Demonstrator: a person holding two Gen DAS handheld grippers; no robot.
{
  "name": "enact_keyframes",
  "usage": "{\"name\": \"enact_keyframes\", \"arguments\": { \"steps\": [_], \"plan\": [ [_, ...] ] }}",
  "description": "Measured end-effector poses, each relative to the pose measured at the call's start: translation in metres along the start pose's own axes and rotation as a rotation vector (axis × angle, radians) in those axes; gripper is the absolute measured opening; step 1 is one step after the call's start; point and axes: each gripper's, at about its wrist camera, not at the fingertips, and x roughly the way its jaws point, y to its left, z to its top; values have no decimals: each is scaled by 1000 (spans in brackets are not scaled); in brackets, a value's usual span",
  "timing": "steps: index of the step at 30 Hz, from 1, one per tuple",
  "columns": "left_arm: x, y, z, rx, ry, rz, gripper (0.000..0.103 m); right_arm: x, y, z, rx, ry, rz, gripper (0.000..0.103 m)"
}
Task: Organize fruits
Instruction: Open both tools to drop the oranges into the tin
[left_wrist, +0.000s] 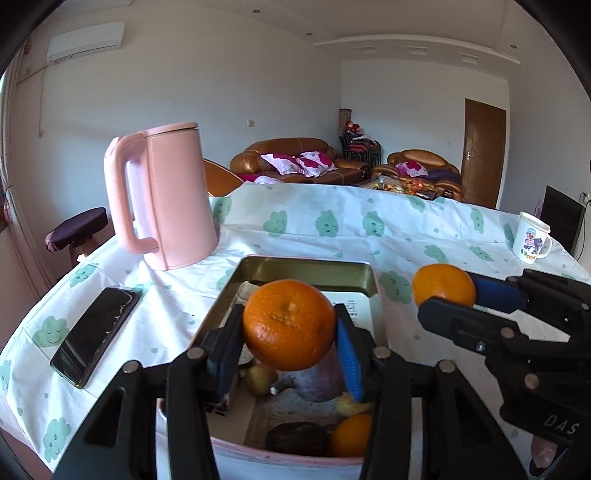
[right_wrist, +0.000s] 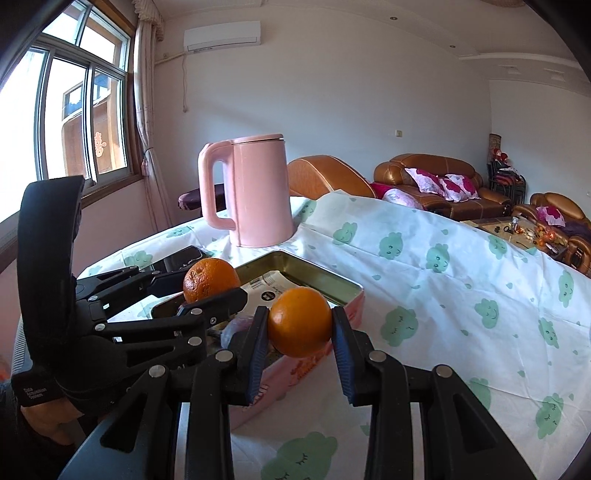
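Note:
My left gripper (left_wrist: 290, 328) is shut on an orange (left_wrist: 289, 325) and holds it above the pink metal tin (left_wrist: 314, 266). In the tin lie a purple fruit (left_wrist: 321, 380), a small pear (left_wrist: 260, 380), a dark fruit (left_wrist: 295, 437), another orange (left_wrist: 351, 435) and a yellow piece. My right gripper (right_wrist: 300, 325) is shut on a second orange (right_wrist: 300, 321), just right of the tin's near right edge (right_wrist: 354, 291). The right gripper also shows in the left wrist view (left_wrist: 448, 295), the left one in the right wrist view (right_wrist: 207, 286).
A pink kettle (left_wrist: 162, 199) stands behind the tin at the left. A black phone (left_wrist: 96, 334) lies left of the tin. A white printed mug (left_wrist: 532, 238) stands at the far right. The cloud-print tablecloth (left_wrist: 332, 225) covers the table; sofas are beyond.

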Motion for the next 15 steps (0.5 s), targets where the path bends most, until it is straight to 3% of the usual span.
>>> {"name": "enact_keyframes", "arguments": {
  "steps": [7, 15],
  "plan": [
    [8, 28, -13, -36, 40, 32, 48, 27, 33, -8, -53, 59, 48, 36],
    [17, 35, -25, -36, 77, 19, 49, 45, 39, -19, -70, 132, 52, 37]
  ]
}}
